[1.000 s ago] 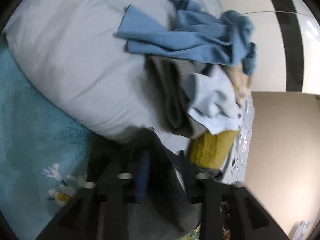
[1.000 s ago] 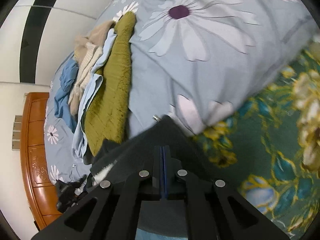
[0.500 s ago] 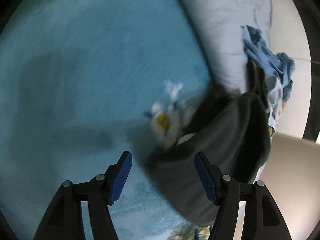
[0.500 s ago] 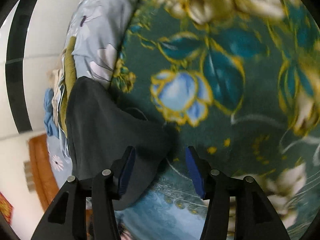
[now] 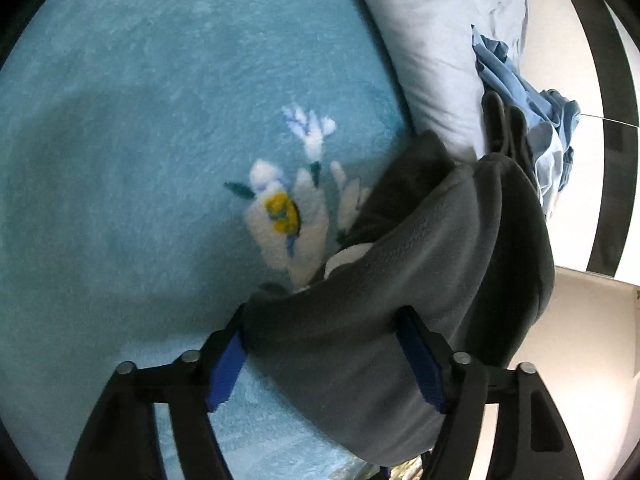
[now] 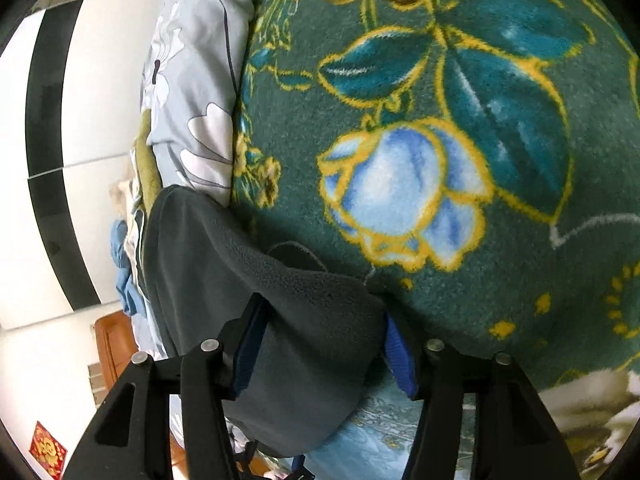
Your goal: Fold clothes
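Observation:
A dark grey fleece garment lies doubled over on the teal flowered blanket. My left gripper straddles its near edge. The jaws are closing, with fabric between the blue pads but no clear squeeze. In the right wrist view the same grey fleece rests on the dark green flowered part of the blanket. My right gripper stands over its corner. Its jaws are closing too, with cloth filling the gap between them.
A pale blue duvet roll borders the blanket. Behind it lies a heap of blue clothes. The right wrist view shows a grey flowered duvet, an olive knit, a wooden bed frame and a white wall with black stripes.
Both grippers held the grey fleece pinched and raised, facing the clothes heap. They have since come down to the blanket, opened, and the fleece now lies folded between the jaws.

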Demonstrator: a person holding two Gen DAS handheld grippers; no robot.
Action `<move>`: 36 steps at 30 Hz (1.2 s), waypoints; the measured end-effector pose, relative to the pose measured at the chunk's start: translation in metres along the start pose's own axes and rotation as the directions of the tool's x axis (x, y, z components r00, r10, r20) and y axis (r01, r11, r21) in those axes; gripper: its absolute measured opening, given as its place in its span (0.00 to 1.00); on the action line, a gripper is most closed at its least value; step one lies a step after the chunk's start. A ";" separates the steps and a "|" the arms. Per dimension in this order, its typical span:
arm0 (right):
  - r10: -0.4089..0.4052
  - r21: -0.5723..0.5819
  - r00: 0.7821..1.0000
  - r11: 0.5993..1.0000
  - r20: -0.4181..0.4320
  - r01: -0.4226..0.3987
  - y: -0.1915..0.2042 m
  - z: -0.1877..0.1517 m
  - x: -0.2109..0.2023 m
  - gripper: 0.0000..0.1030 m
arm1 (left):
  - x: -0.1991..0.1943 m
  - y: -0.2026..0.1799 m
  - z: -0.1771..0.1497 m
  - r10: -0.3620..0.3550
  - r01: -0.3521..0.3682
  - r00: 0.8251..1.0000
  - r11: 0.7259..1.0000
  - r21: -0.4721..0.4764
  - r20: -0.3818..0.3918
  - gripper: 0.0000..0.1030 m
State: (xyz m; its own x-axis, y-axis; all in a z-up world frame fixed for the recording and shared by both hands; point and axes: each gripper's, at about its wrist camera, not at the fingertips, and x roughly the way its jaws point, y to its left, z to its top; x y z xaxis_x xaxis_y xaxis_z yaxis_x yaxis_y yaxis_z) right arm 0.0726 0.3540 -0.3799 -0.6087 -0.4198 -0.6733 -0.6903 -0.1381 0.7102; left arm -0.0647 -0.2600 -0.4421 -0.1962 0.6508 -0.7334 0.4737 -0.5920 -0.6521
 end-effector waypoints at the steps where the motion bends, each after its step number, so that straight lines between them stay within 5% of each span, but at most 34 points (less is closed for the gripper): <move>1: 0.002 0.010 1.000 1.000 0.002 -0.002 0.001 0.000 0.000 0.44 | -0.002 0.000 0.000 0.005 -0.005 1.000 1.000 -0.009 -0.001 0.62; 3: -0.002 0.019 1.000 1.000 0.007 0.002 0.008 0.000 -0.001 0.29 | -0.008 -0.002 -0.001 0.016 -0.016 1.000 1.000 -0.026 0.001 0.44; 5: -0.009 0.018 1.000 1.000 0.011 0.009 0.017 0.000 -0.004 0.24 | -0.016 -0.012 -0.004 0.032 -0.032 0.999 0.999 -0.017 0.003 0.33; 11: 0.004 -0.050 1.000 0.999 0.017 -0.003 0.050 -0.011 -0.032 0.20 | -0.057 -0.053 -0.016 0.043 -0.046 0.999 0.995 0.083 0.030 0.22; 18: 0.007 -0.136 1.000 0.991 -0.006 -0.008 0.062 -0.043 -0.077 0.19 | -0.100 -0.056 -0.013 0.064 -0.067 0.998 0.987 0.147 0.027 0.21; 23: -0.075 -0.156 0.996 0.986 -0.051 0.066 0.016 -0.077 -0.113 0.19 | -0.128 -0.001 -0.052 0.149 -0.140 0.988 0.972 0.190 -0.035 0.21; 29: -0.153 -0.100 0.983 0.985 -0.099 0.144 -0.055 -0.101 -0.129 0.19 | -0.129 0.069 -0.070 0.185 -0.174 0.979 0.977 0.121 -0.085 0.22; 36: -0.176 -0.136 0.978 0.978 -0.109 0.161 -0.061 -0.097 -0.121 0.26 | -0.119 0.064 -0.067 0.256 -0.223 0.961 0.939 0.261 -0.103 0.39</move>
State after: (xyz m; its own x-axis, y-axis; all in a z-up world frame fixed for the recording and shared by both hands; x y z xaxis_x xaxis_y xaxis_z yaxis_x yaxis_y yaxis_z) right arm 0.2263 0.3257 -0.3221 -0.4314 -0.4843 -0.7612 -0.7195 -0.3243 0.6141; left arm 0.0463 -0.3431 -0.3836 0.0212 0.5227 -0.8523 0.2649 -0.8249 -0.4993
